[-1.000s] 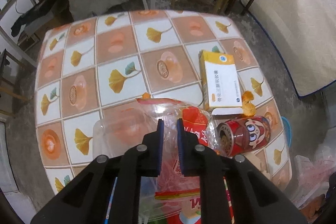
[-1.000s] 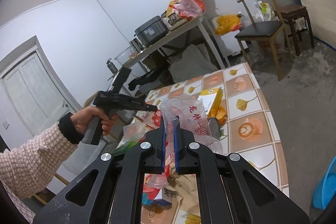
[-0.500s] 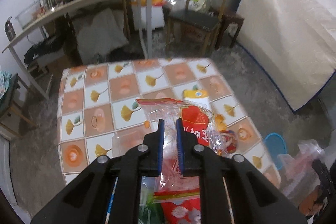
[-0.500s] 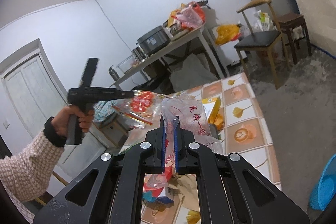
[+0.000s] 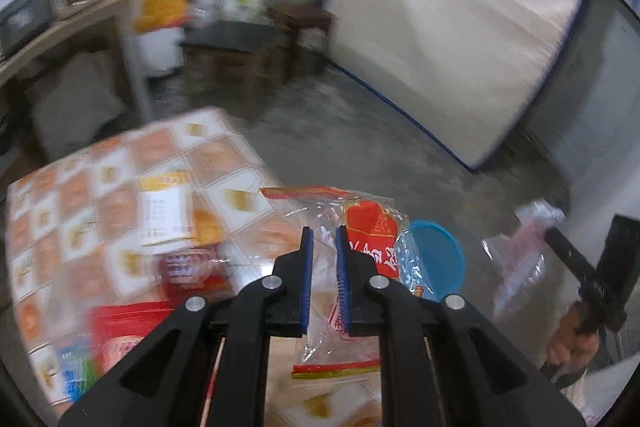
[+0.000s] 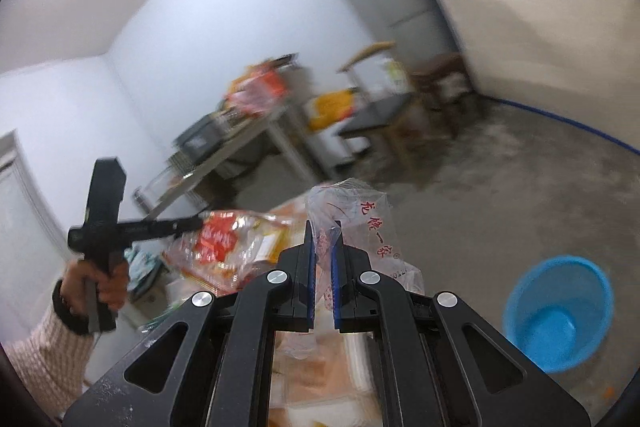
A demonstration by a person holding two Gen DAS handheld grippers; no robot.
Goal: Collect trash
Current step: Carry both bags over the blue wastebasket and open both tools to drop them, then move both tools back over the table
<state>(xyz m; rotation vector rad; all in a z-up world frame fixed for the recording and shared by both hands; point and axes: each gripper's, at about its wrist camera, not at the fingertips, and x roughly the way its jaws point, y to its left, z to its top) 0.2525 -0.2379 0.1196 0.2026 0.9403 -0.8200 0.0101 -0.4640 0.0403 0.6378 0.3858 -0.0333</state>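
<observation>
Blue bucket (image 6: 558, 313) shows whole only from the right gripper (image 6: 323, 239), both fingers clamping plastic bags.

Bare floor (image 6: 500, 187) lies open around the blue bucket (image 6: 558, 311) on the right; the cluttered table (image 5: 80, 195) blocks the left.

Blurred tiled table (image 5: 120, 163) with box (image 5: 166, 211), apparently wrappers (image 5: 120, 331).

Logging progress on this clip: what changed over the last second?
Both tongs swung away from the tiled table toward the blue bucket, carrying their loads. The left tongs stay clamped on the red-printed wrapper, the right tongs on the clear plastic bag.
</observation>
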